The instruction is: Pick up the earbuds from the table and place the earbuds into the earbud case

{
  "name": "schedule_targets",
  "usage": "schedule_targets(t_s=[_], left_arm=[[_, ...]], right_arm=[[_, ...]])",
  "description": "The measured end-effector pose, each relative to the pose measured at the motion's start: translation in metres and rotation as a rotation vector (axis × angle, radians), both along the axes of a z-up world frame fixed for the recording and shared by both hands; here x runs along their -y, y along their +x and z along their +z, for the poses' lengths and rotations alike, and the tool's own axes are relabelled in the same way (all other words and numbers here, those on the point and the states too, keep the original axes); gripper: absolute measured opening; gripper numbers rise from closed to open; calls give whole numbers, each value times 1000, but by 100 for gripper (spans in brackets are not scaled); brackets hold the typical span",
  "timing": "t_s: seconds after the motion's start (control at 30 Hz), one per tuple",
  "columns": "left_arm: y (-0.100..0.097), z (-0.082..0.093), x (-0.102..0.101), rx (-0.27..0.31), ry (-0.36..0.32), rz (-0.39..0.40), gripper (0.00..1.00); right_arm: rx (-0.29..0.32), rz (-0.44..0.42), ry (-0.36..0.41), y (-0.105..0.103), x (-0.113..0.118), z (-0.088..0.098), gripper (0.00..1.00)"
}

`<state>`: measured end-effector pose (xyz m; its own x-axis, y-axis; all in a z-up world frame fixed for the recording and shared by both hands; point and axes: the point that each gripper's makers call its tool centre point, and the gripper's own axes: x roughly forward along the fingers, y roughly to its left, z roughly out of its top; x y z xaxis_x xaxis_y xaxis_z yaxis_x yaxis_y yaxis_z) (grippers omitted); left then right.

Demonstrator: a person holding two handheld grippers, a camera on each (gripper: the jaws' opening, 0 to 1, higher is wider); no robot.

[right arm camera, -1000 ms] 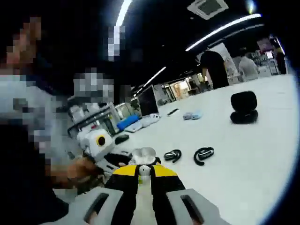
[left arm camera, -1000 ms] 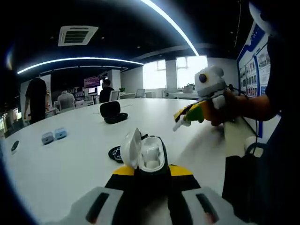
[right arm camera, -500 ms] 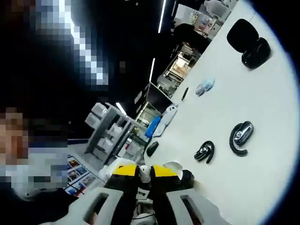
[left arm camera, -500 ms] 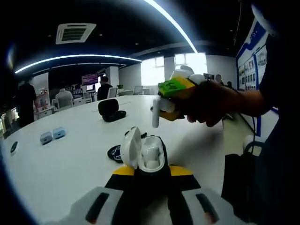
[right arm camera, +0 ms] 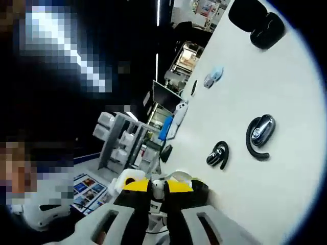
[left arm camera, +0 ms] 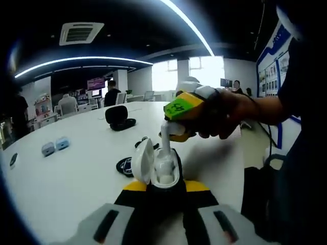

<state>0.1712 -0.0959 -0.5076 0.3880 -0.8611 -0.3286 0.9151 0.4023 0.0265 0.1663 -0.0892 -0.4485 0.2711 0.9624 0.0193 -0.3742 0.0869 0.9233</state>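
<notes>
one white earbud (left arm camera: pixel 166 144), one open case (left arm camera: pixel 156 167), two black earbuds (right arm camera: pixel 258 133)

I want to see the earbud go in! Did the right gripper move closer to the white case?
Yes. In the left gripper view the right gripper came in from the right and down, bringing its white earbud over the open white case held by the left gripper.

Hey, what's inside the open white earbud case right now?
A white earbud, held by the right hand-held gripper, has its stem entering the earbud case. The cavity's bottom is hidden.
</notes>
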Motion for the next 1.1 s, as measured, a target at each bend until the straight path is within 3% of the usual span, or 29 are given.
schedule_targets(t_s=[0.3,0.67,0.83,0.93,1.1], left_arm=[[0,0,0,-5,6,0,24],[-1,0,0,-14,-4,9,24],[-2,0,0,-14,-2,6,24],[-2,0,0,-15,-5,6,24],[-3,0,0,-17,-8,7,24]], right_arm=[[2,29,-45,2,4,-7,10],[-26,54,-25,0,1,-8,10],[10,46,-56,3,3,-6,10],[69,48,-115,5,5,-8,10],[54,66,-97,2,3,-6,10]])
